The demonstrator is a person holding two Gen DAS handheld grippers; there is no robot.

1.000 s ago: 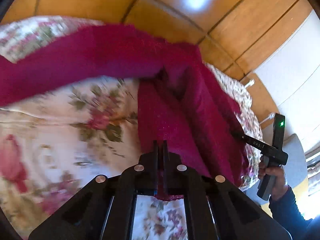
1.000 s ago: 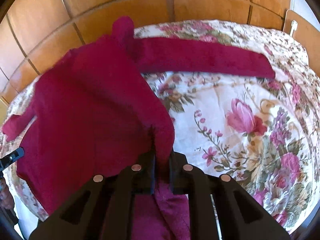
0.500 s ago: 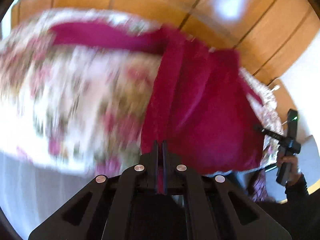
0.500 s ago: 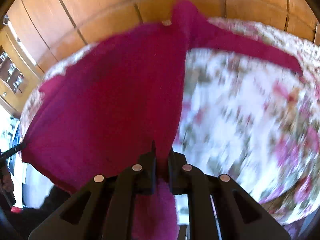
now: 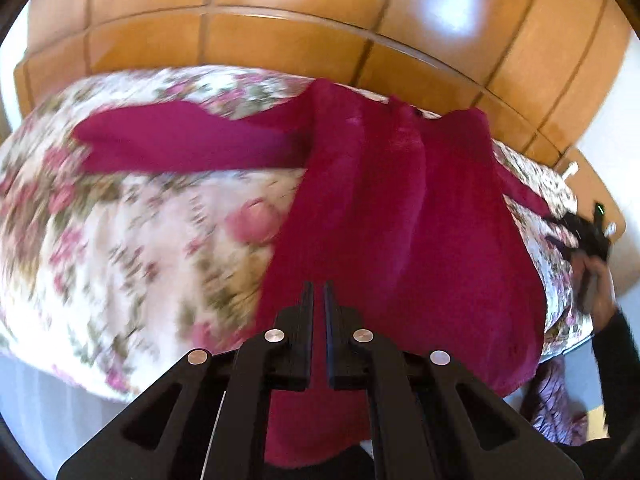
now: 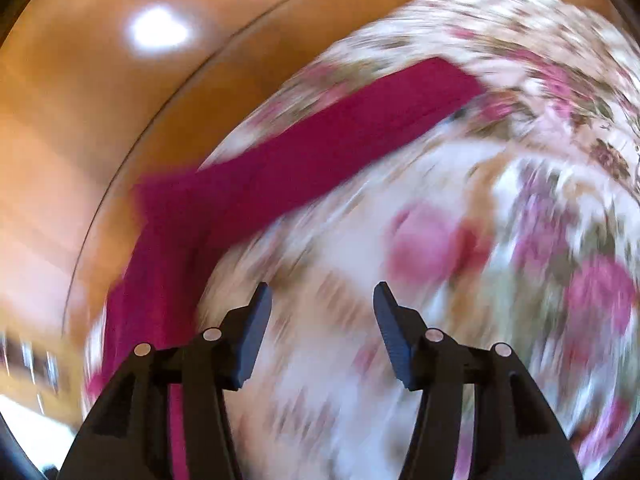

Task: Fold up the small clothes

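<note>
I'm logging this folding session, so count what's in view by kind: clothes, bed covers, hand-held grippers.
Clothes: 1, the magenta sweater
Bed covers: 1, the floral bedspread
Hand-held grippers: 2, the left hand-held gripper and the right hand-held gripper
Total: 4

Right gripper (image 6: 322, 298): black two-finger unit, jaws just opened, standing apart with nothing between them. Beneath: blurred floral-patterned bedcover (image 6: 460, 300). Magenta long-sleeved knit garment (image 6: 280, 168) lies across it, sleeve extended toward upper right, body at left
</note>
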